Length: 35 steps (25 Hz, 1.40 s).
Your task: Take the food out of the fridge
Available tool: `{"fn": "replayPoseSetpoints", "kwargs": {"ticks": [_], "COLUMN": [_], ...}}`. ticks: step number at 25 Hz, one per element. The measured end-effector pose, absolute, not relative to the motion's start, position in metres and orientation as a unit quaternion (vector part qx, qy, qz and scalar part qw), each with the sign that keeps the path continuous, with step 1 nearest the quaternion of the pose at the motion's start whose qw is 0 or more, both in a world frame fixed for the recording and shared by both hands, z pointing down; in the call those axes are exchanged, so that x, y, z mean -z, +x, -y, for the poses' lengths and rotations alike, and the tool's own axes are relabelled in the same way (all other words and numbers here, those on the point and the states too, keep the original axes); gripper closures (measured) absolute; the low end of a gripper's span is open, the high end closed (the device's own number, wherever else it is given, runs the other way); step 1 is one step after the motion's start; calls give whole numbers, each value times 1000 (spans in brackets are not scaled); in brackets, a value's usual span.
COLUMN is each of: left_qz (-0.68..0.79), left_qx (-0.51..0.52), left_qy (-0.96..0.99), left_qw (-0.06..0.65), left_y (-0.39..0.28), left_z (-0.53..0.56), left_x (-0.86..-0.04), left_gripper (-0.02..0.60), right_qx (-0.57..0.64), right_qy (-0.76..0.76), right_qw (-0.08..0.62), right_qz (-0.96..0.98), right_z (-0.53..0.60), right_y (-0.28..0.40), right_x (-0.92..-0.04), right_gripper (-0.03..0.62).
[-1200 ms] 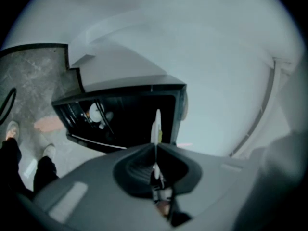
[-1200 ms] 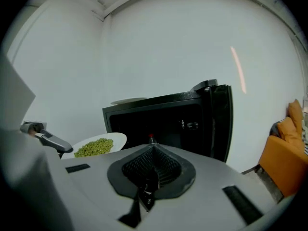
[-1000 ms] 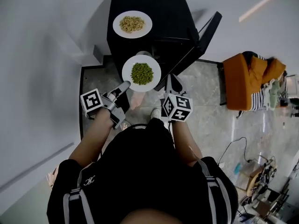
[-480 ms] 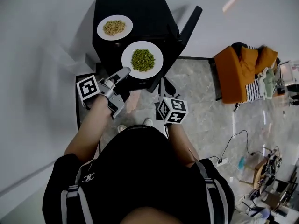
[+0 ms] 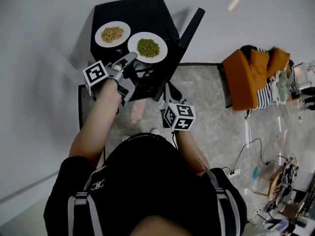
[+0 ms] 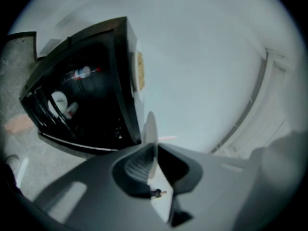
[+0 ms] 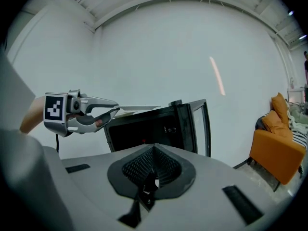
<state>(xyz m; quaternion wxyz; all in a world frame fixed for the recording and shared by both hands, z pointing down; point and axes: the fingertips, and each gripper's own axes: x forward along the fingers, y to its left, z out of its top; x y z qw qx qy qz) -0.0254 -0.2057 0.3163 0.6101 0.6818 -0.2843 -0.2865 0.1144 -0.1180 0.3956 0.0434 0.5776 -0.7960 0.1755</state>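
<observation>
The left forearm [image 5: 96, 127] reaches forward and the left gripper [image 5: 132, 57] lies level, pointing across the top front edge of the fridge [image 5: 142, 14]. Its jaws have just been opening a little, with the rim of the pea plate [image 5: 134, 44] between them. In the left gripper view that rim [image 6: 150, 129] stands edge-on in the narrow gap, with both pads close against it, so the grip looks to hold. From the right gripper view the left gripper [image 7: 113, 107] carries the plate flat just over the fridge top; whether the plate already bears on the top cannot be told. The peas [image 5: 148, 47] sit heaped in the plate's middle. Just beside it on the fridge top lies a second plate [image 5: 123, 29] of yellowish food [image 5: 112, 33], apart from the first. The right forearm [image 5: 189, 149] is bent near the body, and the right gripper [image 5: 167, 88] is held lower, tipped slightly down toward the fridge front. Its jaws [image 7: 153, 148] are closed together with nothing in them. The fridge door [image 5: 189, 28] stands open to the right, and some white things [image 6: 60, 100] show on the shelves inside. An orange chair [image 5: 251, 80] stands well off to the right.
</observation>
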Motion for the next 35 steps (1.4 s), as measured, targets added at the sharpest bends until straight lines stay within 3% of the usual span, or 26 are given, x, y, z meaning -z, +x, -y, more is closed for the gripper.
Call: {"fn": "replayPoseSetpoints", "kwargs": {"ticks": [24,29,35], "left_qz": [294,297,279], "left_qx": [369,374,352], "left_qy": [620,642,674], "left_qw": [626,600,586], "left_y": [-12,-15,-11], "left_z": [268,261,252], "left_x": [-343,-331,-330], "left_gripper": [558,520,520], "right_qx": [-170,-180,-182], "right_qy": [573,566,559], "right_qw": [53,62,61], "right_qz": [800,802,807], "right_z": [119,120,143], "right_y": [125,121,115], "right_x": [-401,-407,-401], "right_gripper": [594,594,594]}}
